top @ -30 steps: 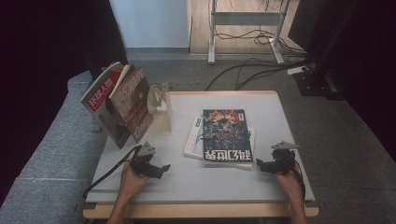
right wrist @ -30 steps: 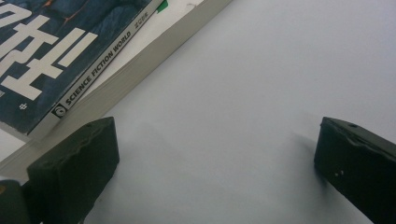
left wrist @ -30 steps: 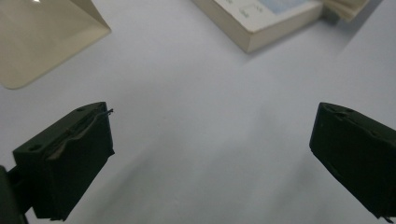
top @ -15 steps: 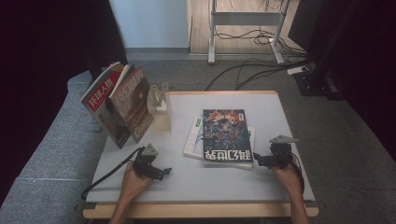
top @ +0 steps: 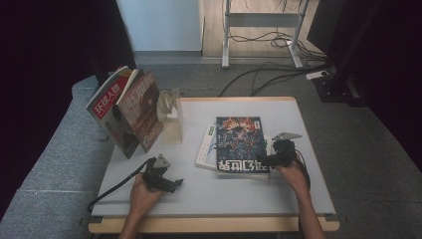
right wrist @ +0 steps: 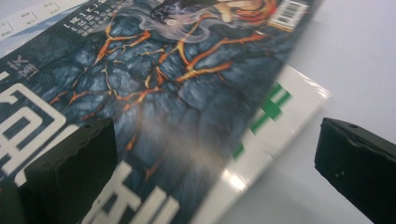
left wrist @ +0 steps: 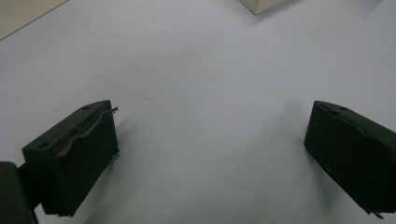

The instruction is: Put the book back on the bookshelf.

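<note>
A dark blue magazine with orange cracks on its cover lies on a white and green magazine in the middle of the white table. My right gripper is open at the stack's right edge. In the right gripper view the right gripper has one jaw over the dark cover and the other over bare table, with the white and green magazine edge between them. My left gripper is open and low over bare table, and the left gripper holds nothing.
A pale book stand sits at the table's left, with a red magazine and a brown magazine leaning beside it over a grey couch. Cables trail from both grippers. A corner of the stand lies ahead of the left jaws.
My right gripper has moved left, up to the right edge of the magazine stack. The left gripper has shifted only slightly.
</note>
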The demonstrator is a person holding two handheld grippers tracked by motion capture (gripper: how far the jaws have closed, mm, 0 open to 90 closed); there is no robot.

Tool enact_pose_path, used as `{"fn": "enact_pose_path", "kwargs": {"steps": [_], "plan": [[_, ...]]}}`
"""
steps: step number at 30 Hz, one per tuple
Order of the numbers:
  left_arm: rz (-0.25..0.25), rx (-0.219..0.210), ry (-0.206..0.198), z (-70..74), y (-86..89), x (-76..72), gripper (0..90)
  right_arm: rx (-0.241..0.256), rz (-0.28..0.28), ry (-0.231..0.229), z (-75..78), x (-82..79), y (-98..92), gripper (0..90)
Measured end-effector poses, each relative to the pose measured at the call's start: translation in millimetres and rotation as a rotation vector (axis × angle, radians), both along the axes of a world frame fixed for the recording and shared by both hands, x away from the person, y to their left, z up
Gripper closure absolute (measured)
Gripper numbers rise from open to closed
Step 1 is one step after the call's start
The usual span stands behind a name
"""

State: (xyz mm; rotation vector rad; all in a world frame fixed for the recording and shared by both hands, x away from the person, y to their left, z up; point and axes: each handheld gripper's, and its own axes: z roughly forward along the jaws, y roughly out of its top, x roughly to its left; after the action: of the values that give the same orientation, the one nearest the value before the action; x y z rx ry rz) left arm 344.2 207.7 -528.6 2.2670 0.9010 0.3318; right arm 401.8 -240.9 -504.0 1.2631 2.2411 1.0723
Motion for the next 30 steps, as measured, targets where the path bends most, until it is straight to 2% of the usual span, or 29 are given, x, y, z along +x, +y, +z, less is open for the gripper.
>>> {"fn": "enact_pose_path", "kwargs": {"steps": [2,11,17,30], "plan": [[0.000,0.000,0.000,0.0,0.0,0.0,2.0,-0.011,0.017,0.006,-1.5,6.4,6.9,0.0],[0.000,-0.001,0.001,0.0,0.0,0.1,2.0,0.003,0.052,0.031,-6.2,22.7,20.8,0.0],[0.001,-0.001,0.003,0.1,0.0,0.2,2.0,0.000,0.062,0.042,-13.1,25.4,24.8,0.0],[-0.010,-0.005,0.017,1.3,-2.3,1.8,0.0,-0.006,0.057,0.035,-13.4,19.3,27.5,0.0]]}}
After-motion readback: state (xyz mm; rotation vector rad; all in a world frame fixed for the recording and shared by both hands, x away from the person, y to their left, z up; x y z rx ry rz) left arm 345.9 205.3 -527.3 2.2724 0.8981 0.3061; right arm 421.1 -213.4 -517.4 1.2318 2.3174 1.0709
